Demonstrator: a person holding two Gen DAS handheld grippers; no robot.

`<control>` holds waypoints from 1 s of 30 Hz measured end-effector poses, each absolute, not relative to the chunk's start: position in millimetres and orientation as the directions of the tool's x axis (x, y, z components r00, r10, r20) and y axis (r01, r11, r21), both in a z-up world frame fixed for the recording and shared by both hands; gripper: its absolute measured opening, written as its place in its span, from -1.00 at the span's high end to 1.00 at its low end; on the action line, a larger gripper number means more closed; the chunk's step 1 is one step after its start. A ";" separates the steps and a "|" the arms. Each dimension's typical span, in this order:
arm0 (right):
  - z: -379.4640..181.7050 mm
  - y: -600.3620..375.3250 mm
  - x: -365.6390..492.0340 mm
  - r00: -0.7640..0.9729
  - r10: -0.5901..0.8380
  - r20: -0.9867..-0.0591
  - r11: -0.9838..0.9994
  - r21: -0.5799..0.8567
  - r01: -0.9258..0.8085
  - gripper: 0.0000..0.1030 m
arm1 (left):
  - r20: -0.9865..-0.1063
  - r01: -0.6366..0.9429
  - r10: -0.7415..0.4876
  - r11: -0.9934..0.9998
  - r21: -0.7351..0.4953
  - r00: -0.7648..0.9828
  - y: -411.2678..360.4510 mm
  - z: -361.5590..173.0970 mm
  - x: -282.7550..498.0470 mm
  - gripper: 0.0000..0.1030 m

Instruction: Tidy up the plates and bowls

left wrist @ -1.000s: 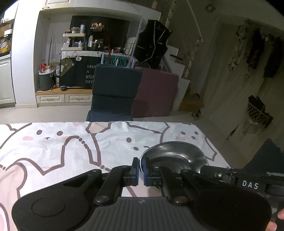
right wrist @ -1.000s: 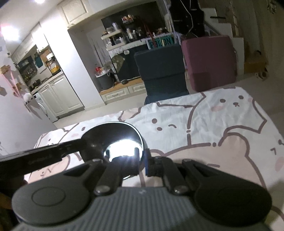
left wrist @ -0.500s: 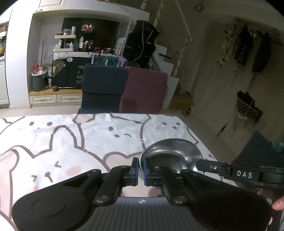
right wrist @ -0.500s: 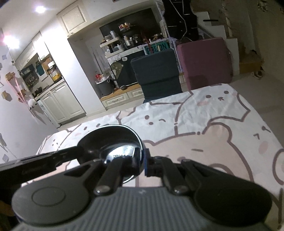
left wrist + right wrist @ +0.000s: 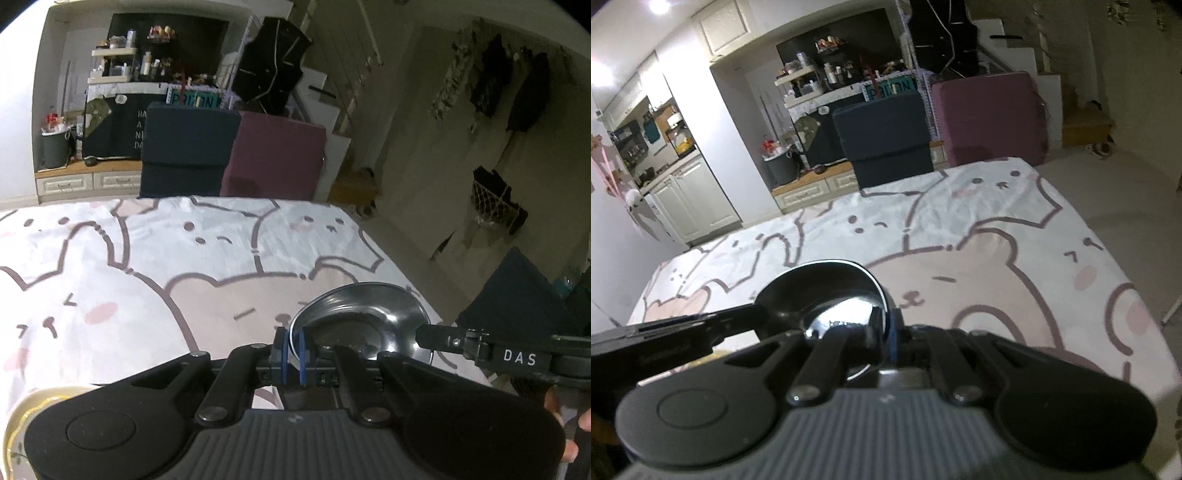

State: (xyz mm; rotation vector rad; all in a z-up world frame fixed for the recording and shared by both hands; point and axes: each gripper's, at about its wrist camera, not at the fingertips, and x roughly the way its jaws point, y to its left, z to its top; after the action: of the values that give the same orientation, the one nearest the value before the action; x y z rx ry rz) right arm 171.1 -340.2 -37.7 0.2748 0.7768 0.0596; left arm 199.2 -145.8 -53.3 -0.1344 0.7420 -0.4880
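A shiny steel bowl (image 5: 362, 310) hangs just above the bear-print tablecloth (image 5: 147, 280), near the table's right edge. My left gripper (image 5: 291, 349) is shut on the bowl's near-left rim, which sits between the blue pads. The right gripper (image 5: 421, 338) reaches in from the right and clamps the opposite rim. In the right wrist view the same bowl (image 5: 827, 291) lies left of centre, with my right gripper (image 5: 888, 328) shut on its rim and the left gripper (image 5: 753, 314) coming in from the left. A gold-rimmed plate (image 5: 14, 417) peeks out at the lower left, mostly hidden.
The table's right edge (image 5: 406, 280) drops to the floor close beside the bowl. A dark blue chair (image 5: 184, 151) and a maroon chair (image 5: 273, 158) stand beyond the far edge. A person's fingers (image 5: 561, 406) show at the lower right.
Both grippers have carried the bowl sideways across the table toward its right edge. The gold-rimmed plate has come into the left wrist view's lower left corner.
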 end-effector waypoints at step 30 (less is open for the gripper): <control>-92.3 -340.6 181.0 0.459 0.034 -0.888 0.997 0.063 0.047 0.81 | -0.780 0.398 -0.380 0.899 -0.184 0.497 -197.0 -112.0 227.4 0.89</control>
State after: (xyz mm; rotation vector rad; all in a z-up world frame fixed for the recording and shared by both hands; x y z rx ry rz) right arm 181.0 -340.6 -92.3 0.0823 1.0944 -0.0079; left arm 227.4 -197.0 -112.0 0.0213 0.9385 -0.4711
